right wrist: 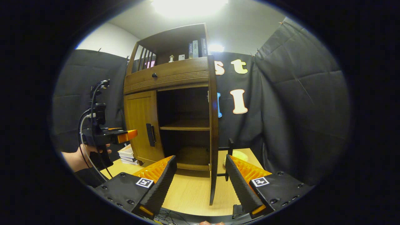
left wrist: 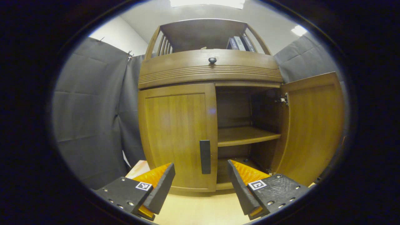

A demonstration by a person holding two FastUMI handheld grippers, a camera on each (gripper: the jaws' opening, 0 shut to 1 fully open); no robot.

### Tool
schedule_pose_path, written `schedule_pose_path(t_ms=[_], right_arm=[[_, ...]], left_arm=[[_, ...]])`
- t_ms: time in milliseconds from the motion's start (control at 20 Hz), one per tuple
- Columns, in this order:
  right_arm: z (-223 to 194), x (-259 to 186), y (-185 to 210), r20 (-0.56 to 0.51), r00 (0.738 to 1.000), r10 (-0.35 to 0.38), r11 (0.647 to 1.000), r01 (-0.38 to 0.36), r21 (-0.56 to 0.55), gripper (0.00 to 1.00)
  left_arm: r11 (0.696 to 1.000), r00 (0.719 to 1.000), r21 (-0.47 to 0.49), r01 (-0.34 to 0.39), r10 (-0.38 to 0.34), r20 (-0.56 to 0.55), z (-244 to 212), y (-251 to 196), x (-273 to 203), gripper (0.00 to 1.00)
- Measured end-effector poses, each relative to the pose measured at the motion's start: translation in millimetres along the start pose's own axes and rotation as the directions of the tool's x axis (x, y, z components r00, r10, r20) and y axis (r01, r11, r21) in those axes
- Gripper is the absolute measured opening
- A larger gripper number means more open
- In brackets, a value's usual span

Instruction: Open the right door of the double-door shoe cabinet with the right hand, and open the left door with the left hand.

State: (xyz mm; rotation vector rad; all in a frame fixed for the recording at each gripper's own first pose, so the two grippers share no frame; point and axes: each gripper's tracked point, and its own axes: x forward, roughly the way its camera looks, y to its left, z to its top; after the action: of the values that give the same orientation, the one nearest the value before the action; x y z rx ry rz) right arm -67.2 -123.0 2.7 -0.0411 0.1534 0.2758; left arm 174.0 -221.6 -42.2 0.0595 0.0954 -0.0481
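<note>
Your right door (left wrist: 312, 125) stands swung open; the left door (left wrist: 178, 134) is closed, its upright handle (left wrist: 205, 156) dead ahead between your left gripper (left wrist: 200, 184) fingers, spread apart; right gripper (right wrist: 200, 184) fingers spread too, empty.

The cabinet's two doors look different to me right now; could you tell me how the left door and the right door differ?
The left door is closed flat against the cabinet, while the right door is swung wide open, exposing the inner shelf. In the left gripper view, the left door shows its outer face with a dark handle; the right door shows its inner face and a metal hinge. The left gripper faces the left door's handle. Both doors are the same brown wood.
</note>
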Motion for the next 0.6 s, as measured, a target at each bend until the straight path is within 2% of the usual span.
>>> schedule_pose_path(t_ms=[150, 200, 300, 350, 400, 450, 600], right_arm=[[3, 4, 15, 0.006, 0.999, -0.049, 0.999, 0.049, -0.005, 0.98], [5, 4, 19, 0.012, 0.997, -0.07, 0.998, 0.07, -0.009, 0.92], [8, 10, 27, 0.022, 0.994, -0.108, 0.994, 0.109, -0.014, 0.92], [8, 11, 31, 0.024, 0.992, -0.126, 0.992, 0.126, -0.017, 0.92], [8, 12, 34, 0.028, 0.989, -0.143, 0.989, 0.143, -0.019, 0.98], [10, 13, 39, 0.033, 0.987, -0.159, 0.987, 0.159, -0.021, 0.92], [17, 15, 53, 0.047, 0.98, -0.195, 0.981, 0.196, -0.008, 0.93]], left_arm=[[0.999, 0.999, 0.016, 0.049, -0.049, 0.012, -1, 4, 44, 0.96], [0.998, 0.998, 0.024, 0.062, -0.062, 0.015, -2, 5, 56, 0.96], [0.995, 0.995, 0.021, 0.093, -0.094, 0.017, -7, 3, 81, 0.96], [0.994, 0.994, 0.016, 0.106, -0.107, 0.018, -10, 2, 91, 0.96], [0.993, 0.993, 0.011, 0.114, -0.114, 0.017, -13, 0, 102, 0.95], [0.993, 0.993, 0.005, 0.119, -0.119, 0.016, -17, 0, 108, 0.96], [0.99, 0.991, -0.018, 0.137, -0.137, 0.01, -27, -3, 123, 0.96]])
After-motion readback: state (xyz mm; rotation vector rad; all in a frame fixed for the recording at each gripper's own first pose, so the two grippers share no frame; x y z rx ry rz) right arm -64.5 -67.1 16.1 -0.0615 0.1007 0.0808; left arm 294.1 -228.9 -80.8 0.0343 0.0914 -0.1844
